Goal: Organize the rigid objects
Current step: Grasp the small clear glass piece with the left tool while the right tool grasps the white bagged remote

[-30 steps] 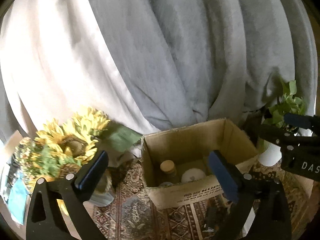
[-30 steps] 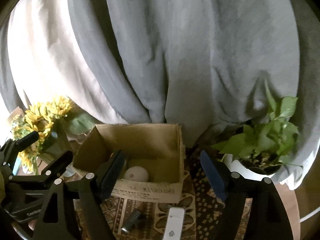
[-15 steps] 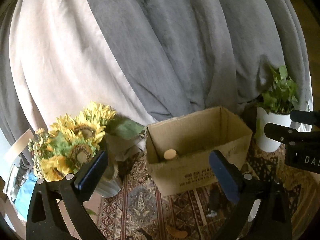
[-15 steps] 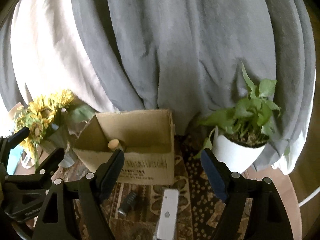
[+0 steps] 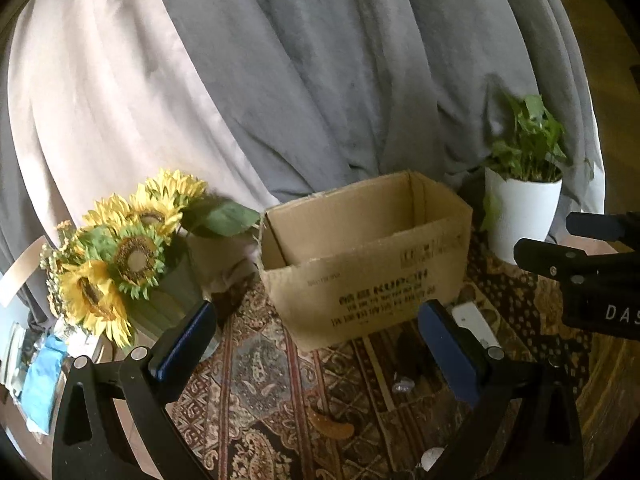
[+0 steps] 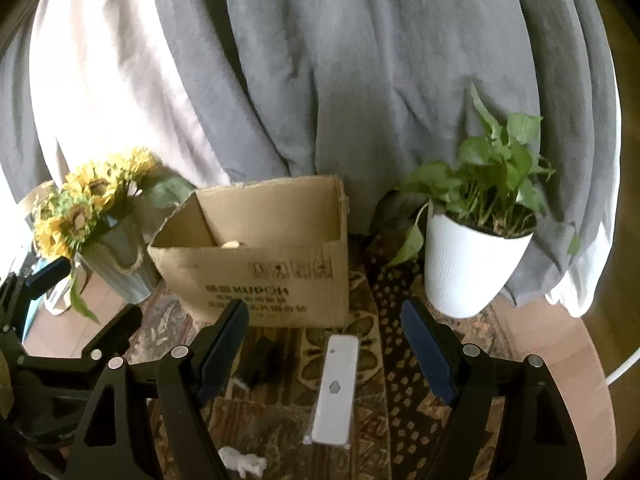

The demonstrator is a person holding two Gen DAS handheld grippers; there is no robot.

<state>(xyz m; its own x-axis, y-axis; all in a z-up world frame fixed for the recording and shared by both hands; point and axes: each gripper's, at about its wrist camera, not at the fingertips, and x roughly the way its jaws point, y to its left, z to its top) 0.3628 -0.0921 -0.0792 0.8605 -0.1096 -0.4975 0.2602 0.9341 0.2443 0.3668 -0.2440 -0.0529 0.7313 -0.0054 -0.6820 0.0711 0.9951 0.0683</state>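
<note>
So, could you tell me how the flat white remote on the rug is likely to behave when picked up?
The white remote looks rigid, so it probably won't flex. Its smooth, glossy face may be slippery. Lying flat on the patterned rug, it shouldn't roll.

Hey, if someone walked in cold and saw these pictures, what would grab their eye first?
Probably the open cardboard box in the middle of the patterned rug, backed by a grey draped cloth. Bright sunflowers stand to its left and a leafy plant in a white pot to its right. A white remote lies in front, between the open right tongs.
</note>
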